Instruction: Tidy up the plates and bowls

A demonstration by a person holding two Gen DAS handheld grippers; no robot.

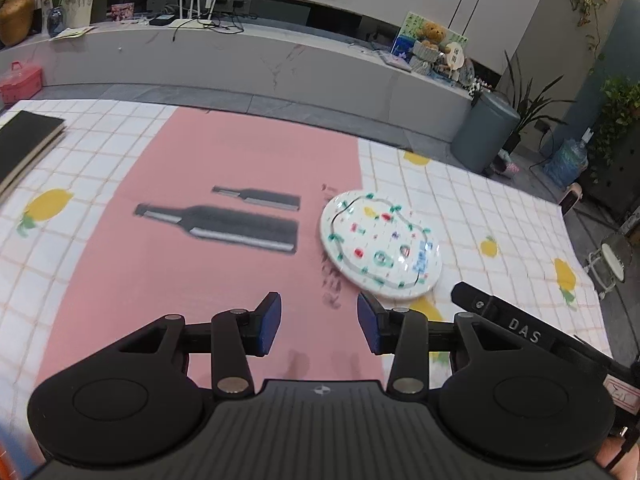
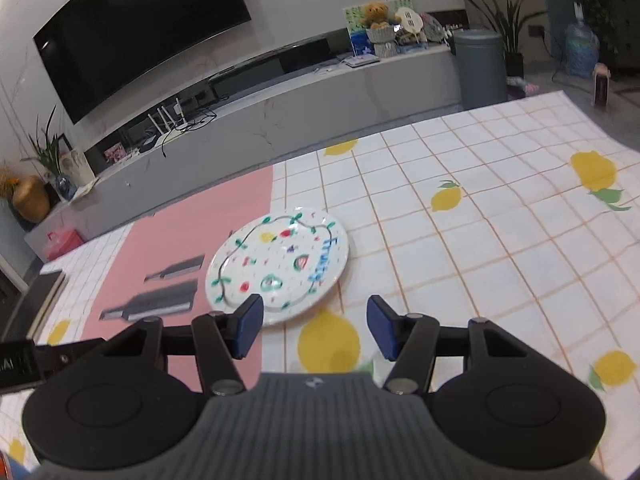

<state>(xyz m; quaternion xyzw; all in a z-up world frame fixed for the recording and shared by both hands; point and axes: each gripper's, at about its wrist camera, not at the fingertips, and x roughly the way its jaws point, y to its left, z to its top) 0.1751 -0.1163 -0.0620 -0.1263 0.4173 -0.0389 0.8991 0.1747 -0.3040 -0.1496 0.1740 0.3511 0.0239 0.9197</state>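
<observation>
A white plate (image 1: 380, 242) with painted fruit, green vines and blue lettering lies flat on the table, at the seam between the pink mat and the checked cloth. It also shows in the right wrist view (image 2: 280, 264). My left gripper (image 1: 319, 322) is open and empty, hovering just near and left of the plate. My right gripper (image 2: 315, 326) is open and empty, its left fingertip (image 2: 250, 320) over the plate's near rim. The right gripper's body (image 1: 520, 332) shows at the right of the left wrist view. No bowl is in view.
The pink mat (image 1: 200, 260) carries printed black bottles. A dark book or tray (image 1: 24, 148) lies at the table's far left corner. The lemon-print checked cloth (image 2: 500, 240) stretches to the right. A TV bench (image 1: 240, 56) and a grey bin (image 1: 486, 136) stand beyond the table.
</observation>
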